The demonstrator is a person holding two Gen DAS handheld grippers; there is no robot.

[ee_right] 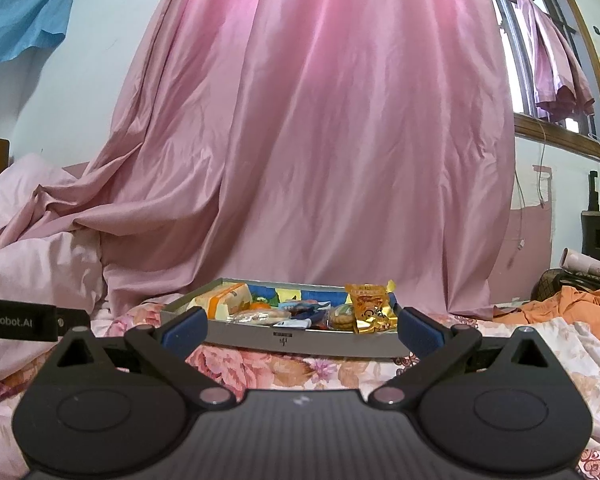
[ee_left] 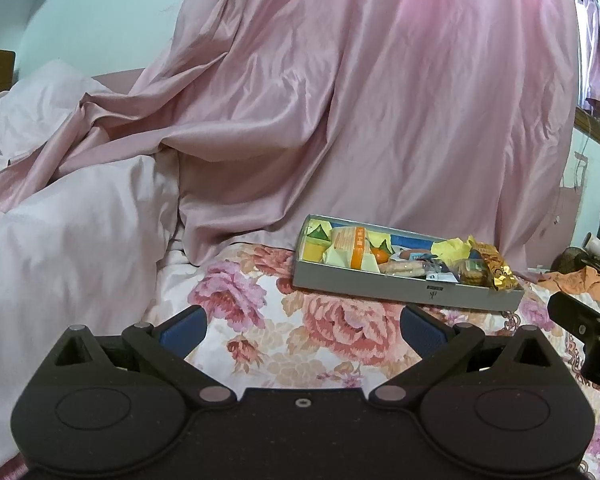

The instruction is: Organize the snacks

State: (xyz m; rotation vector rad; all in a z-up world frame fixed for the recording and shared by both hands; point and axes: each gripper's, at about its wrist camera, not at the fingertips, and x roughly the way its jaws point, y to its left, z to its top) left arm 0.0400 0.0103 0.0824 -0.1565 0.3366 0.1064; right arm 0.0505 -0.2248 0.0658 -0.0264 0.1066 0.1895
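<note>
Pink satin curtain (ee_right: pixel 320 140) hangs behind everything & pools onto the bed; pale pink bedding (ee_left: pixel 60 220) heaped at left, orange cloth (ee_right: pixel 580 304) bunched at right. Floral bedspread (ee_left: pixel 300 340) covers the surface under both grippers. Nothing lies btwn either gripper & the tray.

Left gripper (ee_left: pixel 302 326): jaws spread wide, blue pads apart, holding nothing, touching nothing, floral spread visible in the gap. Right gripper (ee_right: pixel 300 326): also spread wide, empty, the tray's near wall showing btwn its pads but well short of contact. In left wrist view the right gripper's black body pokes in at the right edge.

Gray tray (ee_left: pixel 380 284) sits on the bedspread just in front of the curtain, ahead & right of left gripper, straight ahead of right gripper. Long axis runs left-right across both views, near long wall facing the cameras. Inside: jumbled snacks (ee_left: pixel 364 250) — yellow & orange packets, an orange-banded pack, round biscuits. Gold wrapper (ee_right: pixel 370 308) stands at the right end, leaning over the rim.
</note>
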